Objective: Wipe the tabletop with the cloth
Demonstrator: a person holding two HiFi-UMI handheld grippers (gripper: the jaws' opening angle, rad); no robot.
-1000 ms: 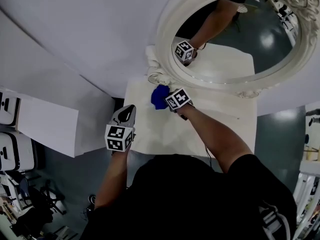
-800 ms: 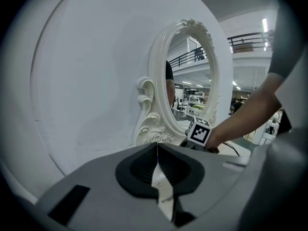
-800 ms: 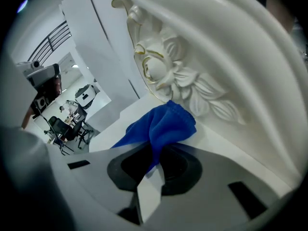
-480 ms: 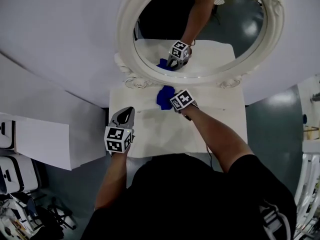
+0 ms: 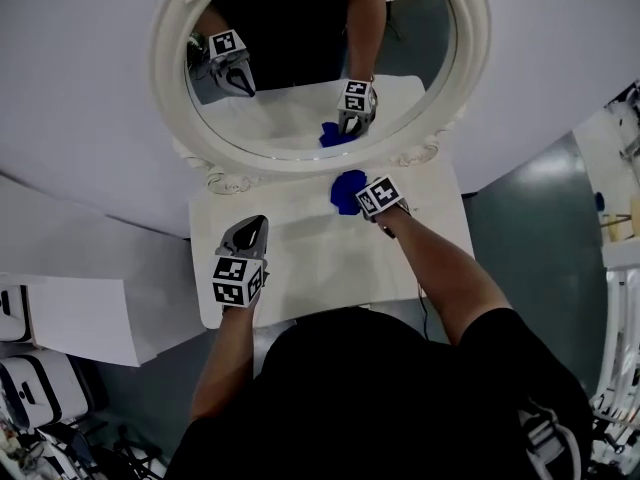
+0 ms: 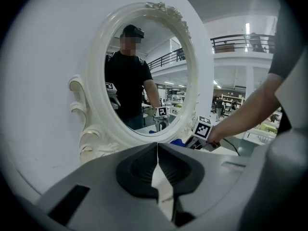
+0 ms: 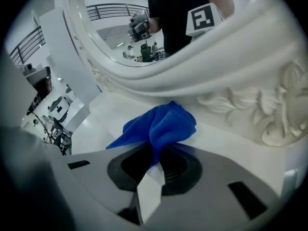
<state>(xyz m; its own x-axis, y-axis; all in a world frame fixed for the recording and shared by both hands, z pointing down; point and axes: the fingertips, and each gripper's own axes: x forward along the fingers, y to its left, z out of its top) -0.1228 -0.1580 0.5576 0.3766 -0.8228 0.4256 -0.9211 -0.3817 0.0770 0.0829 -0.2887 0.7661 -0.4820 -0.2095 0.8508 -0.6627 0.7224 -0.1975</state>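
Observation:
A blue cloth (image 5: pixel 347 190) (image 7: pixel 161 124) lies bunched on the white tabletop (image 5: pixel 300 248) close under the mirror frame. My right gripper (image 5: pixel 362 200) (image 7: pixel 156 165) is shut on the blue cloth and presses it against the tabletop at the back right. Over the table's front left part my left gripper (image 5: pixel 250 236) (image 6: pixel 157 150) is held with its jaws shut and nothing between them. The right gripper's marker cube (image 6: pixel 202 128) and a bit of the blue cloth (image 6: pixel 177 142) show in the left gripper view.
A large oval mirror with an ornate white frame (image 5: pixel 225 173) (image 7: pixel 250 105) stands at the back of the table against a white wall and reflects both grippers. White boxes (image 5: pixel 70 318) stand to the left of the table. Dark floor (image 5: pixel 540 198) lies to the right.
The right gripper has slid the blue cloth to the right along the back of the table, near the mirror frame. The left gripper has kept its place. The head view has shifted.

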